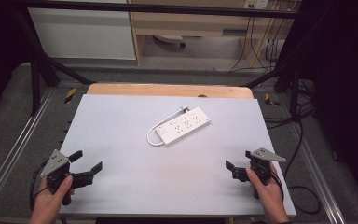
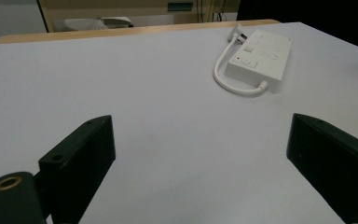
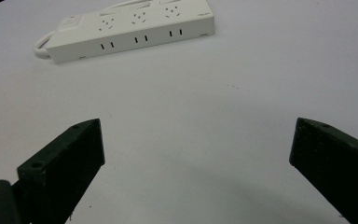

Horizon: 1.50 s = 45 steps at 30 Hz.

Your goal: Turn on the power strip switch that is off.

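High view: white power strip (image 1: 182,125) lies flat at middle of counter (image 1: 121,186), angled, short white cord (image 1: 154,135) looped at its left end. Left gripper (image 1: 87,161) at near left corner, held by left hand (image 1: 51,198), jaws spread wide, nothing between. Right gripper (image 1: 237,164) at near right, held by right hand (image 1: 266,191), jaws apart, empty. Both well apart from strip. Right gripper view: sockets on strip's top and side face camera.
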{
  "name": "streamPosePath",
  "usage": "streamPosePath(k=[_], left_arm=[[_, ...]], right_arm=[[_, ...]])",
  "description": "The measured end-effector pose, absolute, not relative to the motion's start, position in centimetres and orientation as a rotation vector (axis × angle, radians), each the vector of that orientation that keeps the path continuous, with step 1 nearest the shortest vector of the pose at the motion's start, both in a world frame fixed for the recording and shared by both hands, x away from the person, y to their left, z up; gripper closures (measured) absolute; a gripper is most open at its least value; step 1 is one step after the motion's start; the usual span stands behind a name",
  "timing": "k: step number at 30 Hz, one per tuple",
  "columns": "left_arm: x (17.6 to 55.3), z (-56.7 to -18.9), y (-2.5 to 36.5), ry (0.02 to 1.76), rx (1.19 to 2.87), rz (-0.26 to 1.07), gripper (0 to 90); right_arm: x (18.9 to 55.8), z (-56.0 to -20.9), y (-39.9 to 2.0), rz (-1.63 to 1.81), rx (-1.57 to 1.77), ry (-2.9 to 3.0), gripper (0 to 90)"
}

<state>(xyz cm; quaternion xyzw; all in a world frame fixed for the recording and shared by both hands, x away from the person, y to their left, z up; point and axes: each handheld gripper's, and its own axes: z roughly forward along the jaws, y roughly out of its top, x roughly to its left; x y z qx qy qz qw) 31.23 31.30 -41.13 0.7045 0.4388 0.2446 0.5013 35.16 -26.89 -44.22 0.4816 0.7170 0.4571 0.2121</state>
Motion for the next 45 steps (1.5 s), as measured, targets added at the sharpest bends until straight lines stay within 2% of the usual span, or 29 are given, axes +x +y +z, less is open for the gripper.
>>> streamPosePath(k=[23, 45], left_arm=[[31.3, -41.3, 31.1, 1.054, 1.724, 0.585, 7.3], [31.4, -41.5, 31.0, 1.057, 1.737, 0.587, 6.9]], right_arm=[[35.0, -42.4, -25.2, 1.332, 1.283, 2.000, 3.8], [37.6, -40.2, -22.1, 1.334, 1.196, 2.054, 3.0]])
